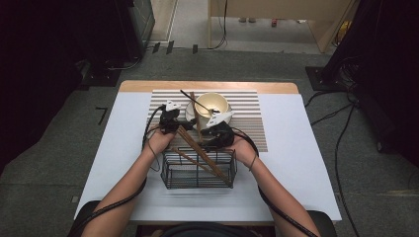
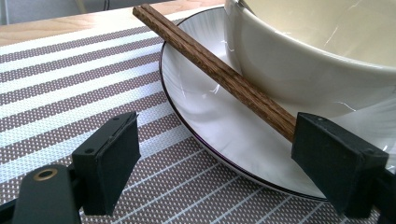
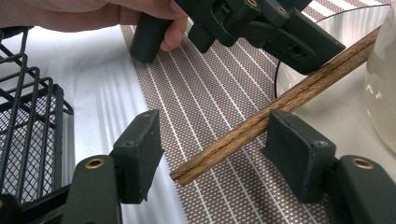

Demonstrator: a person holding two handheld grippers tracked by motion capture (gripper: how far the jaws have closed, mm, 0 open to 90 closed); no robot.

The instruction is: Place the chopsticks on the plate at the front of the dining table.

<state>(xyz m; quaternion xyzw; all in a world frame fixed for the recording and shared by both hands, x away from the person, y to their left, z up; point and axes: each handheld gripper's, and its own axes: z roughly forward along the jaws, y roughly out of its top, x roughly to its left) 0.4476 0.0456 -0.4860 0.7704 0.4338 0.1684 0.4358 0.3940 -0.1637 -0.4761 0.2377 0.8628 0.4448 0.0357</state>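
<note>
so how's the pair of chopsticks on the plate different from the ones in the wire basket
The chopsticks on the plate lie nearly flat, their far end on the white plate beside the bowl; the chopsticks in the basket lean steeply against the black wire basket. The plate pair sits between the open jaws of the left gripper and right gripper; the basket pair is untouched. Both pairs are brown wood.

Both forearms reaching forward, converging; left hand-held gripper [image 1: 174, 120] with jaws spread wide, right hand-held gripper [image 1: 211, 137] close beside it, jaws likewise apart, gripping nothing.
</note>
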